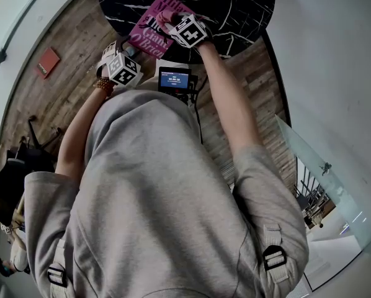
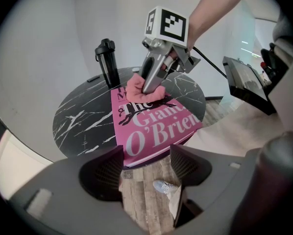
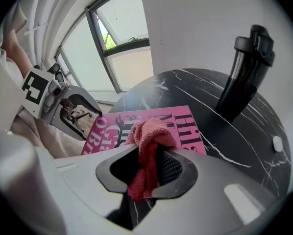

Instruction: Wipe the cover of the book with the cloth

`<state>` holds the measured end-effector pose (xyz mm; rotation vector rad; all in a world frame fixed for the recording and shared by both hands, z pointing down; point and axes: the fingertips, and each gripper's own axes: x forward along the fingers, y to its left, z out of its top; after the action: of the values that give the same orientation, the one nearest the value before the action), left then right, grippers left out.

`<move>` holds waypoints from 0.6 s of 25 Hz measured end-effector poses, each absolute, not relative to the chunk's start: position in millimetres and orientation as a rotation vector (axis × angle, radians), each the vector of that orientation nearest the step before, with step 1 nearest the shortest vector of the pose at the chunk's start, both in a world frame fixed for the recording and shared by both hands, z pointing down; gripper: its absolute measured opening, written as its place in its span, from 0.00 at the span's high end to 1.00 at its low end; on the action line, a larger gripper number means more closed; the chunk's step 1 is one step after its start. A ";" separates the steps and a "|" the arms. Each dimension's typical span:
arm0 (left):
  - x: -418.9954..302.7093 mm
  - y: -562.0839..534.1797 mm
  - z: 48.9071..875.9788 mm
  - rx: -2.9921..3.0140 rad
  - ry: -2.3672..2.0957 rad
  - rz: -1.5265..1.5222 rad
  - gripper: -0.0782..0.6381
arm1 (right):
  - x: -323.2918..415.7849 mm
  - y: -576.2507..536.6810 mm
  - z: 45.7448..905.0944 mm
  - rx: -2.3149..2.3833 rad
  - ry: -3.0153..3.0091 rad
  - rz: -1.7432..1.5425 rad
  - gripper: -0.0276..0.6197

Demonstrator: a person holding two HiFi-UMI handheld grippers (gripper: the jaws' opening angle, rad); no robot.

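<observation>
While the right gripper (image 3: 149, 168) clamps the pink cloth (image 3: 149, 133) between its fingers (image 3: 178, 169), the cloth rests on the book (image 2: 156, 126).
The book lies on the black tabletop (image 2: 83, 121), one edge overhanging; the left gripper (image 2: 146, 168) hangs near that edge, fingers (image 2: 105, 173) wide and empty.

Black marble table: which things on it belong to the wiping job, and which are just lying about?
Job: pink softcover book; pink terry cloth, clamped in the right gripper's jaws.
Lying about: tall black plastic bottle; small white oval object.
</observation>
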<state>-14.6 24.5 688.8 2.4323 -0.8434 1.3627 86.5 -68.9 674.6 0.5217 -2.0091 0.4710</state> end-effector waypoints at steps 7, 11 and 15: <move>-15.1 24.6 688.5 2.428 -0.856 1.358 0.47 | 75.9 -53.8 675.8 0.473 -2.015 0.454 0.80; -15.4 23.8 688.7 2.426 -0.864 1.357 0.47 | 72.2 -46.2 677.4 0.457 -2.020 0.457 0.80; -15.5 24.1 688.4 2.424 -0.867 1.357 0.47 | 67.8 -38.9 676.6 0.434 -2.023 0.459 0.80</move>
<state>-15.5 24.1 688.4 2.4243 -0.8671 1.3569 67.8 -38.9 676.6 0.4335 -2.0229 0.4593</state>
